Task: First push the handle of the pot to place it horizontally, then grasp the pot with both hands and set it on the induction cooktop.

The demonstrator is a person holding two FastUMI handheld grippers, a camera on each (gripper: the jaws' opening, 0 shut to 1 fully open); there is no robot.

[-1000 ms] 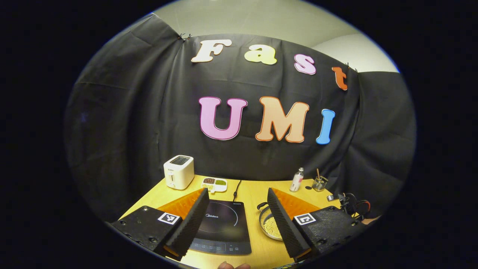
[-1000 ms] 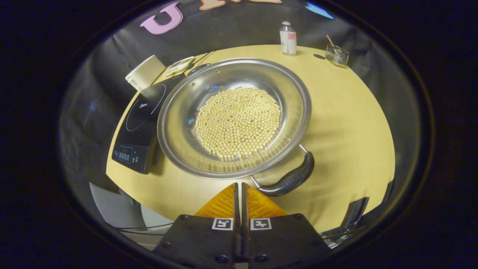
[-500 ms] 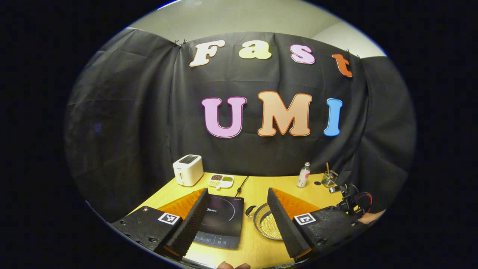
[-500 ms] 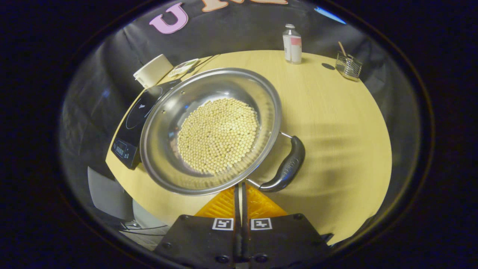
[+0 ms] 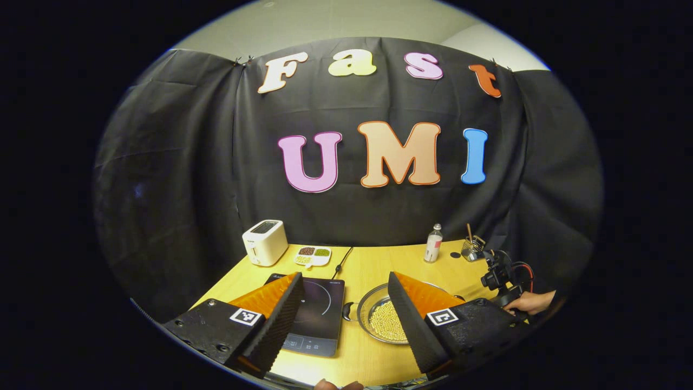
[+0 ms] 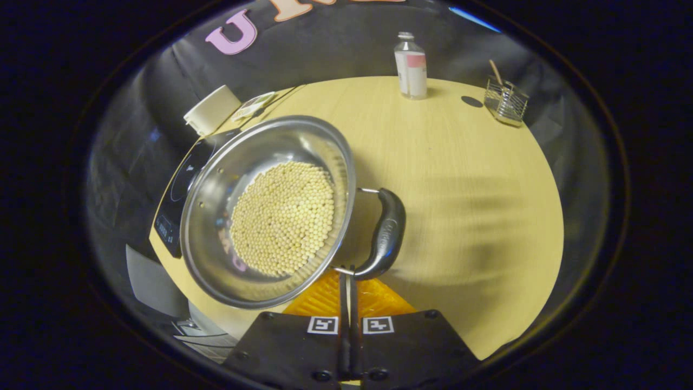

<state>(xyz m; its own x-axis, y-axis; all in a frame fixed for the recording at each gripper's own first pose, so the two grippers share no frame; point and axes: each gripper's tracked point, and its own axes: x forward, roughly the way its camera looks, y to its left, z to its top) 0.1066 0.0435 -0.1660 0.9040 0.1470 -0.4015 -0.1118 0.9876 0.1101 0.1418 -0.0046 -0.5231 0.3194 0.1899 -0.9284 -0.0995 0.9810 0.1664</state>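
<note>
The steel pot (image 6: 268,211), filled with pale round beans (image 6: 284,216), is being shown on the wooden table (image 6: 465,179), just beside the induction cooktop (image 6: 176,200) and not yet on it. The right gripper (image 6: 349,281) is being held with its two fingers pressed together, nothing between them, and their tips are being kept against the lower end of the pot's near handle (image 6: 385,233). The first step, pushing that handle round to the horizontal, is judged to be in hand.

In the left gripper view, the left gripper (image 5: 346,295) is being held wide open above the near table edge, well apart from the pot (image 5: 384,319) and the cooktop (image 5: 316,317); the second handle (image 5: 348,311) is being seen on the pot's cooktop side. A toaster (image 5: 265,242), a divided dish (image 5: 312,255), a bottle (image 5: 432,244) and a wire holder (image 5: 472,248) are being left standing at the back.

Once the handles are lying level, the right fingers are to be opened, and one handle is to be taken by each gripper, before lifting.
</note>
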